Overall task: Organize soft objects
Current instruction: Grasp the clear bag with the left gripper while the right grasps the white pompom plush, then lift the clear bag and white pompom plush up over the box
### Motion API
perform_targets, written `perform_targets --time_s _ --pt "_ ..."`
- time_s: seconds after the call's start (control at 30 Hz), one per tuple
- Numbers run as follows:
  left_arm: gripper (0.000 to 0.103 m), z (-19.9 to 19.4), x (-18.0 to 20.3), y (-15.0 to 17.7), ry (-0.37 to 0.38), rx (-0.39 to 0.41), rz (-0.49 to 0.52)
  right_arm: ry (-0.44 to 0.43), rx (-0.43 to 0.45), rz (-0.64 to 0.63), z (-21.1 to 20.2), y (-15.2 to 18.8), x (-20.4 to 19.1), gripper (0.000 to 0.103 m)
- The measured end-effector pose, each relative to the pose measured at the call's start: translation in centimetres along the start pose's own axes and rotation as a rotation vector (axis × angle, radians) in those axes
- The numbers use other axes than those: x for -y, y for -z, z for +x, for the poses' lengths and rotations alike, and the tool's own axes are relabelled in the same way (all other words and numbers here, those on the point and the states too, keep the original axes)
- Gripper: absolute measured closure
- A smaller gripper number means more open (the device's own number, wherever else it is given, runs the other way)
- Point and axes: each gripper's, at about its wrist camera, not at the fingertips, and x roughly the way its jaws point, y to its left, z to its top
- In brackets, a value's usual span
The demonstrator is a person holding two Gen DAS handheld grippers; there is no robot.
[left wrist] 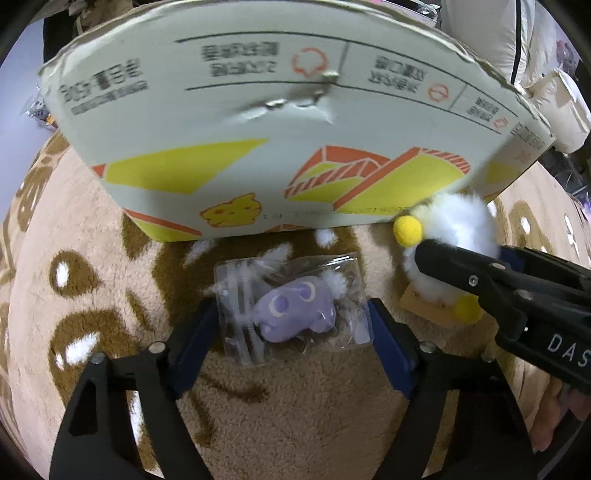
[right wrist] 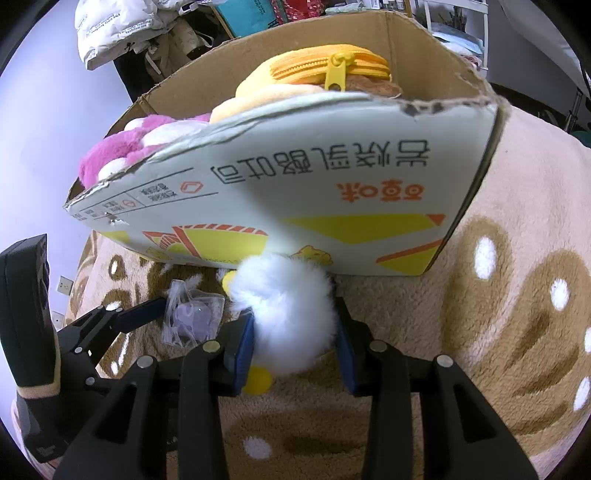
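Note:
A purple plush toy in a clear plastic bag (left wrist: 291,310) lies on the rug just in front of the cardboard box (left wrist: 258,110). My left gripper (left wrist: 291,319) points down over it, open, with a blue pad at each side edge of the bag, which does not look squeezed. To its right, my right gripper (right wrist: 295,332) is shut on a white fluffy plush (right wrist: 288,306) with yellow pom-poms, low against the box's front wall (right wrist: 332,192). In the left wrist view the white plush (left wrist: 461,218) shows above the right gripper's black fingers (left wrist: 454,262).
The open box holds a pink and white plush (right wrist: 110,155) and a yellow zipped pouch (right wrist: 314,70). A beige and brown patterned rug (right wrist: 498,314) covers the floor. White bags and clutter (right wrist: 110,29) sit behind the box.

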Motion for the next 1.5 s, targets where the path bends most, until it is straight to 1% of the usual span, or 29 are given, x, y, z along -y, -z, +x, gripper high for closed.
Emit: perform_targets --time_s 0.17,0.27,0.37,0.47,0.6,0.77,0.9,1.0,1.1,1.2,1.27,1.37,1.43,1.5 --pt "0.034 -0.3 -1.1 0.0 0.007 0.004 -0.033 0.016 0.008 -0.008 0.1 0.2 -0.2 0.062" --pt "0.037 -0.9 -1.8 0.1 0.018 0.008 -0.053 0.020 0.013 -0.011 0.1 0.3 -0.3 0.062" --pt "0.039 -1.4 -2.5 0.2 0.012 0.014 -0.055 0.027 0.024 -0.020 0.0 0.6 -0.6 0.062" --pt "0.039 -1.7 -2.6 0.6 0.002 0.016 -0.049 0.036 0.032 -0.030 -0.4 0.8 -0.6 0.062" --pt "0.039 -2.2 -3.2 1.0 -0.005 0.021 -0.065 0.039 0.044 -0.036 -1.2 1.3 -0.4 0.062" --pt "0.039 -4.2 -3.4 1.4 -0.042 0.048 -0.082 0.033 0.069 -0.052 -2.5 1.7 -0.6 0.062" --pt "0.039 -6.3 -4.0 2.0 -0.074 0.107 -0.091 0.037 0.108 -0.066 -3.9 2.0 -0.9 0.062" --pt "0.039 -8.5 -4.0 2.2 -0.099 0.165 -0.096 0.046 0.177 -0.080 -5.7 2.2 -1.3 0.062" --pt "0.039 -10.7 -3.3 2.3 -0.099 0.226 -0.098 0.043 0.239 -0.093 -7.5 2.4 -1.7 0.062" --pt "0.039 -13.3 -2.5 2.3 -0.147 0.322 -0.075 0.040 0.294 -0.111 -9.3 2.6 -2.1 0.062" --pt "0.039 -14.9 -2.2 2.0 -0.166 0.383 -0.058 0.042 0.331 -0.122 -10.3 2.5 -2.2 0.062" --pt "0.039 -16.5 -1.9 1.5 -0.191 0.438 -0.028 0.039 0.385 -0.128 -11.7 2.3 -2.5 0.062" --pt "0.039 -17.9 -1.3 1.2 -0.206 0.484 0.003 0.052 0.425 -0.142 -12.7 2.1 -2.8 0.062" --pt "0.039 -18.8 -1.4 0.7 -0.207 0.519 0.012 0.054 0.452 -0.152 -13.3 1.8 -3.2 0.062"
